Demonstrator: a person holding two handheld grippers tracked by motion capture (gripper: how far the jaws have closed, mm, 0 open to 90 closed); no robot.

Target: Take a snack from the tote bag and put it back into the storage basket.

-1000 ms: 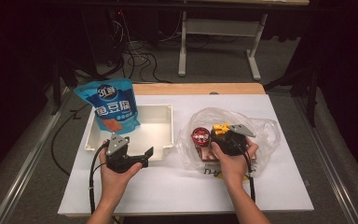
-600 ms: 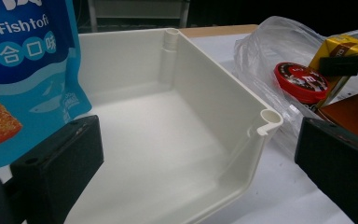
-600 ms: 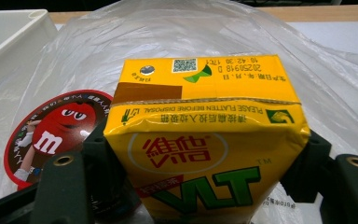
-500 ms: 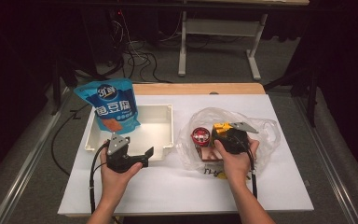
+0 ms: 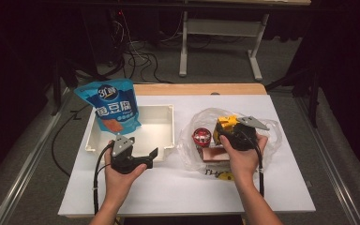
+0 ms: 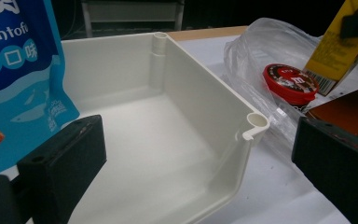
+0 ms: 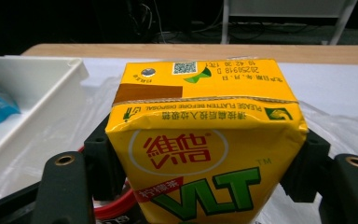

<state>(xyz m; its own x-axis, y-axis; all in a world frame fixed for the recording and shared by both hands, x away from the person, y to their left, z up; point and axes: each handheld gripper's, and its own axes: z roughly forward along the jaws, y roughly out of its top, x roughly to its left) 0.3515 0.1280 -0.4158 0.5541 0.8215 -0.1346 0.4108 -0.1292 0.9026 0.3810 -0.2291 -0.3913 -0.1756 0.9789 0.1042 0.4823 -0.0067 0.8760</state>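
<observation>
One yellow drink carton (image 7: 205, 154) sits clamped between the right gripper (image 5: 236, 133) jaws, above one clear plastic bag (image 5: 267, 140) at the table's 3 o'clock. At the carton's 9 o'clock lie one red-lidded tin (image 5: 200, 137), then one white tray (image 5: 166, 140) holding one blue pouch (image 5: 110, 105). The left gripper (image 5: 143, 157), jaws apart and empty, rests at the tray's 6 o'clock.

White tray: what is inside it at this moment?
The blue snack pouch stands in the white tray at its far left corner. The rest of the floor shows bare in the left gripper view; the floor behind the pouch is covered.
</observation>
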